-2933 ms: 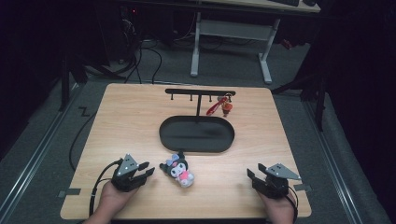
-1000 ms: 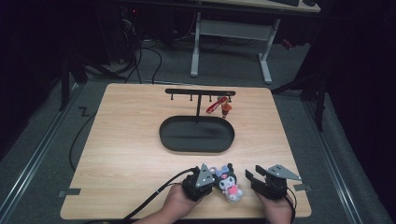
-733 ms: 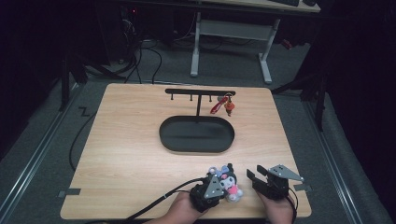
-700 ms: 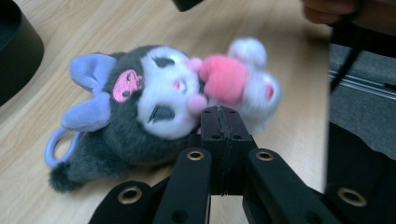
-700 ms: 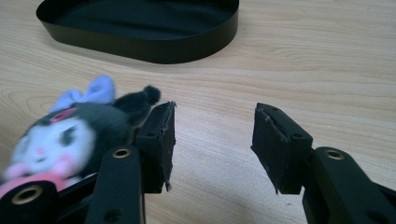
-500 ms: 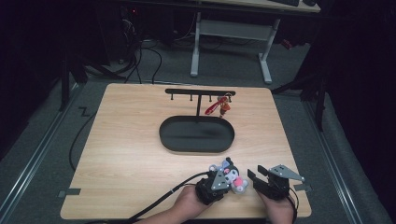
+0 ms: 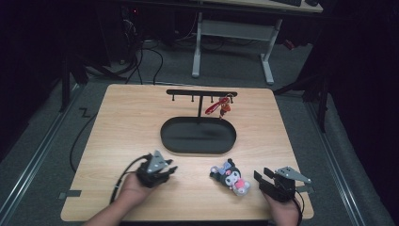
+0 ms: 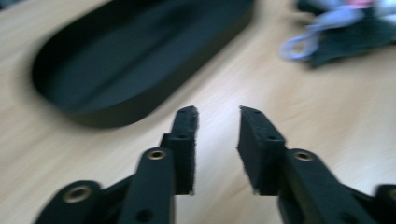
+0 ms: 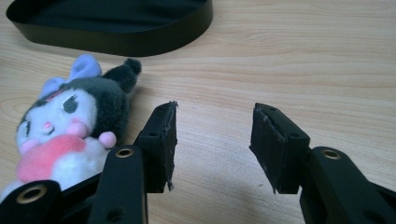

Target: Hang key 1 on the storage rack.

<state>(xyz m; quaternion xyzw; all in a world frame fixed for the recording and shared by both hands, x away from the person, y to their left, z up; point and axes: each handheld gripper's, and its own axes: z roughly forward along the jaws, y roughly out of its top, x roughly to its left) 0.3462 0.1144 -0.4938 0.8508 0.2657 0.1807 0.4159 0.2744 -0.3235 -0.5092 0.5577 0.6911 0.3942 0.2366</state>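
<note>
Since the earlier frames, the left gripper point(image 7: 170, 170) has drawn back from the plush toy point(image 7: 230, 176) toward the near left part of the table point(image 7: 122, 122), and the toy, which it had been carrying beside the right gripper, now lies free on the wood. It rests near the table's near edge, right of the middle, between the two grippers and closer to the right one. In the right gripper view the plush toy point(image 9: 70, 126) lies on its back just beside the left-hand jaw, its white face, dark hood and pink heart turned up; whether it touches that jaw cannot be told.

Both grippers are empty. The left gripper point(image 8: 217, 114) has its jaws spread with bare wood between them, and it points toward the oval tray. The right gripper point(image 9: 215, 109), near the table's near right corner, also holds its jaws wide apart over bare table.

The black oval tray point(image 7: 171, 141) sits at the middle of the table, and nothing lies in it; its dark floor is bare in the high view, and the left gripper view, though blurred, shows the tray point(image 8: 116, 65) the same way. A black rack point(image 7: 201, 92) rises from the tray's far side, and a red keychain point(image 7: 219, 107) hangs from a hook near the right end of its bar.
</note>
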